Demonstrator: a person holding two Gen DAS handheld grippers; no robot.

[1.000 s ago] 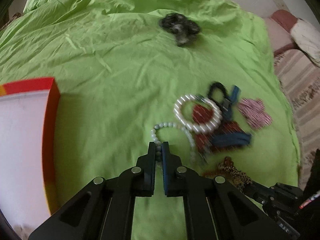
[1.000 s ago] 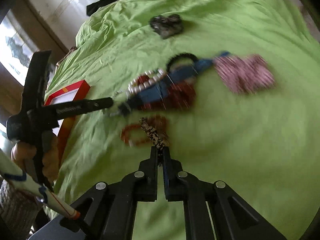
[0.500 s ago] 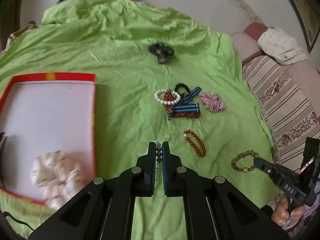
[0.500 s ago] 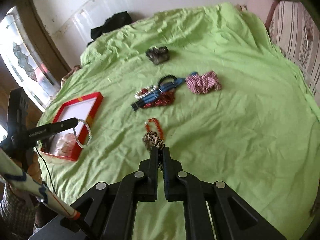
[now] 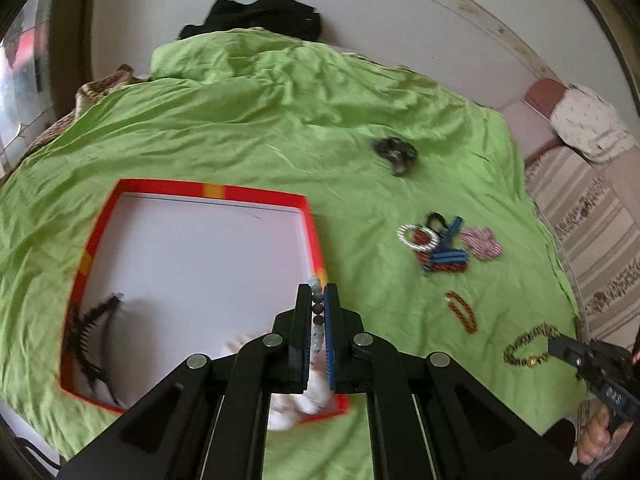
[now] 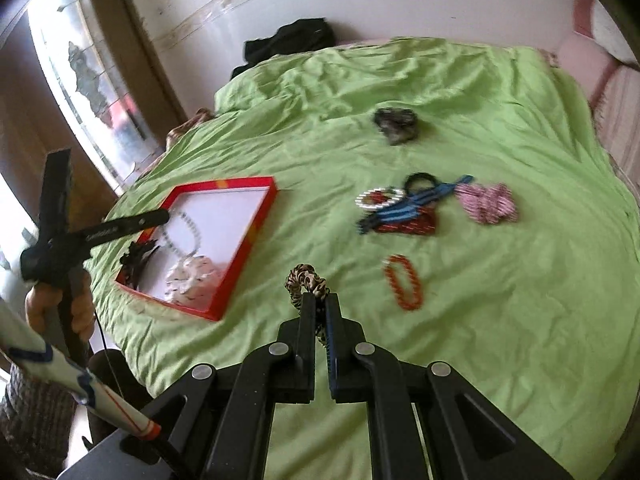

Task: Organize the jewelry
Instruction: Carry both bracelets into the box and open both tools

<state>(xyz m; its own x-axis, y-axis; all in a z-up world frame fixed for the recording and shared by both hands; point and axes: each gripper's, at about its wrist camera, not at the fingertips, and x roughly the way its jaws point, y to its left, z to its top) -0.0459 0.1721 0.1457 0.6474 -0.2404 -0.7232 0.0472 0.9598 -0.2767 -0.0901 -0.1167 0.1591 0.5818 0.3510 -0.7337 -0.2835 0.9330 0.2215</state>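
Observation:
My left gripper [image 5: 318, 292] is shut on a pale bead necklace [image 5: 317, 312] and holds it above the right edge of the red-rimmed white tray [image 5: 308, 216]; the necklace also hangs over the tray in the right wrist view [image 6: 186, 232]. My right gripper [image 6: 318, 300] is shut on a leopard-print scrunchie [image 6: 306, 278], held above the green sheet right of the tray [image 6: 256, 224]. It also shows in the left wrist view [image 5: 528, 344]. In the tray lie a black hair claw [image 5: 90, 332] and a white scrunchie [image 6: 192, 276].
On the green bedsheet [image 5: 240, 128] lie a pearl bracelet [image 5: 418, 236], a blue-and-red ribbon pile [image 5: 444, 258], a pink striped scrunchie [image 5: 482, 242], an orange bead bracelet [image 5: 460, 311] and a dark scrunchie [image 5: 394, 152]. A striped sofa [image 5: 592, 220] stands right of the bed.
Both grippers have lifted their pieces off the sheet. The left one carried the necklace left to above the tray; the right one moved left with the scrunchie.

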